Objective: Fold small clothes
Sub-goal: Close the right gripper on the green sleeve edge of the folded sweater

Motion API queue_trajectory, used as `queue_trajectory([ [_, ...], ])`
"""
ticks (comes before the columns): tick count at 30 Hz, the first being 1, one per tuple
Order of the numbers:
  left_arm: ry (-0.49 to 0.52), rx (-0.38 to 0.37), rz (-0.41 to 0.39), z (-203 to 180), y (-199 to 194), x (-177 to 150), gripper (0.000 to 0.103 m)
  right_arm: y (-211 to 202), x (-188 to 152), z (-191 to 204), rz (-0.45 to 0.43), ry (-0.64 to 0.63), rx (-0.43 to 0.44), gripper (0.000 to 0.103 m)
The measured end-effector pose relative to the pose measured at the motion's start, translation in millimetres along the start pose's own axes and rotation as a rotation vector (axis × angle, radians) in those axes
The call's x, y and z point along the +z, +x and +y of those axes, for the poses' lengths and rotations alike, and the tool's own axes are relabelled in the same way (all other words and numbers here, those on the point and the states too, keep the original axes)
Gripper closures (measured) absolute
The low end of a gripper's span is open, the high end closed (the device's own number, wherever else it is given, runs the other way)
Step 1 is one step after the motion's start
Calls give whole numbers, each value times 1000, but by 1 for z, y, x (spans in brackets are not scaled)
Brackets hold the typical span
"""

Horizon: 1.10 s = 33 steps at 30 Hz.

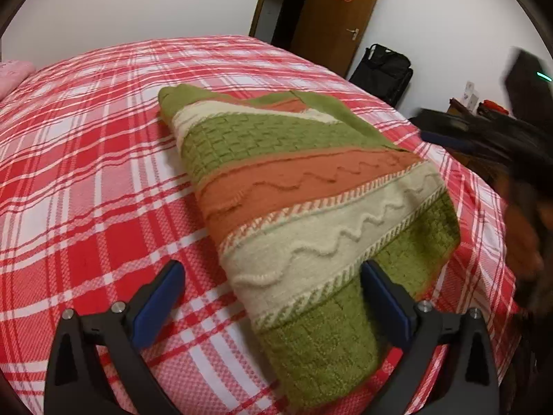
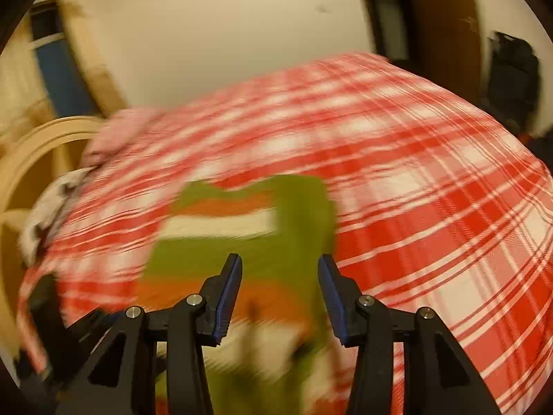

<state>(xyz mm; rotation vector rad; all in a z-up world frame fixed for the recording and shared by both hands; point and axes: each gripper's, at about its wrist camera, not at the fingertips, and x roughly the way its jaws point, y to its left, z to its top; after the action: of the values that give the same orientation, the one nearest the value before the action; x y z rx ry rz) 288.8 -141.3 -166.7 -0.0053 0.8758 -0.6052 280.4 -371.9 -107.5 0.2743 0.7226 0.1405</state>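
Nearest in the left wrist view, the left gripper (image 1: pixel 273 278) is spread wide, its jaws straddling the near end of the folded knit sweater (image 1: pixel 304 186) without pinching it. The sweater, banded green, cream and orange, lies on the red plaid bed (image 1: pixel 86 159) and stretches away from the gripper. In the blurred right wrist view, the right gripper (image 2: pixel 280 269) stands partly spread above the sweater (image 2: pixel 242 221), nothing clamped between its pads. Beyond the bed stand a wooden door (image 1: pixel 331 17) and a black bag (image 1: pixel 383 69)
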Motion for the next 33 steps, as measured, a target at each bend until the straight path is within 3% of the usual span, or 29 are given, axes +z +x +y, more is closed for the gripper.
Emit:
queue_trajectory([
  [4, -15, 10, 14, 0, 0, -4, 0, 1, -37, 25, 87, -94, 84, 56],
  [7, -18, 6, 27, -2, -2, -9, 0, 24, -59, 6, 153, -61, -48, 56],
  [8, -16, 8, 31, -3, -2, -10, 0, 30, -62, -4, 171, -23, -26, 57],
  [12, -20, 23, 17, -2, -5, -11, 0, 19, -55, -5, 146, 15, 14, 56],
  [15, -39, 15, 26, 2, -2, -10, 0, 2, -40, 18, 71, -50, 49, 56],
  [19, -40, 13, 27, 2, -2, -10, 0, 7, -22, 30, 32, -82, 53, 56],
  [22, -41, 16, 27, 2, -2, -10, 0, 31, -14, 22, 58, -79, -16, 56],
  [25, -32, 25, 31, 1, 0, -10, 0, 64, -26, 7, 160, -66, -70, 56],
  [27, -32, 23, 32, 1, 0, -11, 0, 64, -30, 0, 121, -49, -41, 56],
  [33, -28, 28, 33, 2, 0, -10, 0, 58, -33, -2, 121, -81, -32, 56],
])
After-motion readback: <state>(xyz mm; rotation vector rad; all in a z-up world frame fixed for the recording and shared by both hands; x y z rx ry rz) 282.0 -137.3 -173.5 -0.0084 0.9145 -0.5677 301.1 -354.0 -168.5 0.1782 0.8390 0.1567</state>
